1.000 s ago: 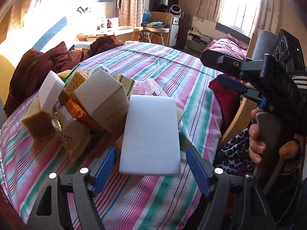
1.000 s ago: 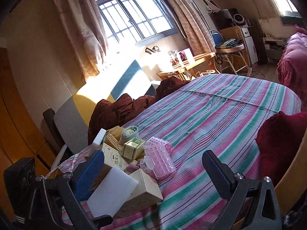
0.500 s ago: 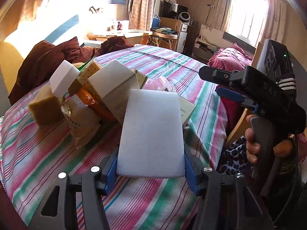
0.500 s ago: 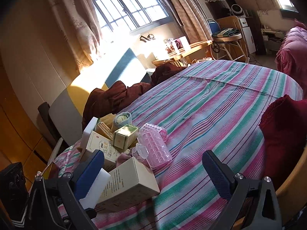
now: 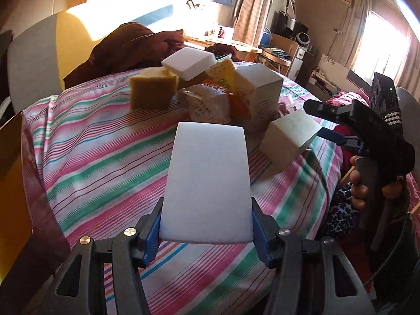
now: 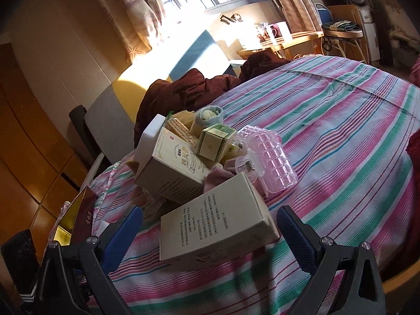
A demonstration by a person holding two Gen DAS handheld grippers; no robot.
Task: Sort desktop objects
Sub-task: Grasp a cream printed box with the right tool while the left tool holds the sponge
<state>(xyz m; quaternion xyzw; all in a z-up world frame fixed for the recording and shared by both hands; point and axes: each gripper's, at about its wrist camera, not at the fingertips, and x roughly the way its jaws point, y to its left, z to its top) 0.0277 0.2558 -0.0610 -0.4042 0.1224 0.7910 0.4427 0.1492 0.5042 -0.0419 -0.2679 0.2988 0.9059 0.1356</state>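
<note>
My left gripper (image 5: 206,232) is shut on a flat white sponge block (image 5: 207,181), held above the striped tablecloth (image 5: 99,162). Beyond it lies a heap: a yellow sponge (image 5: 152,92), a second white sponge (image 5: 187,63), a clear snack bag (image 5: 207,103), a tall white box (image 5: 262,89) and a pale carton (image 5: 291,139). In the right wrist view my right gripper (image 6: 210,236) is open, its blue pads on either side of that pale printed carton (image 6: 218,223). Behind the carton are a larger cream box (image 6: 170,168), a small green-trimmed box (image 6: 214,144) and a pink plastic case (image 6: 267,160).
A dark red garment (image 6: 189,92) lies on the sofa behind the table. A gold and dark red box (image 6: 76,220) sits at the table's left edge. A hand (image 5: 359,183) holds the right gripper's handle at the right. Bare striped cloth (image 6: 341,120) stretches to the right.
The left gripper closed on the white sponge and carried it up and leftward, away from the heap. The right gripper moved toward the pale carton, which now lies between its open fingers.
</note>
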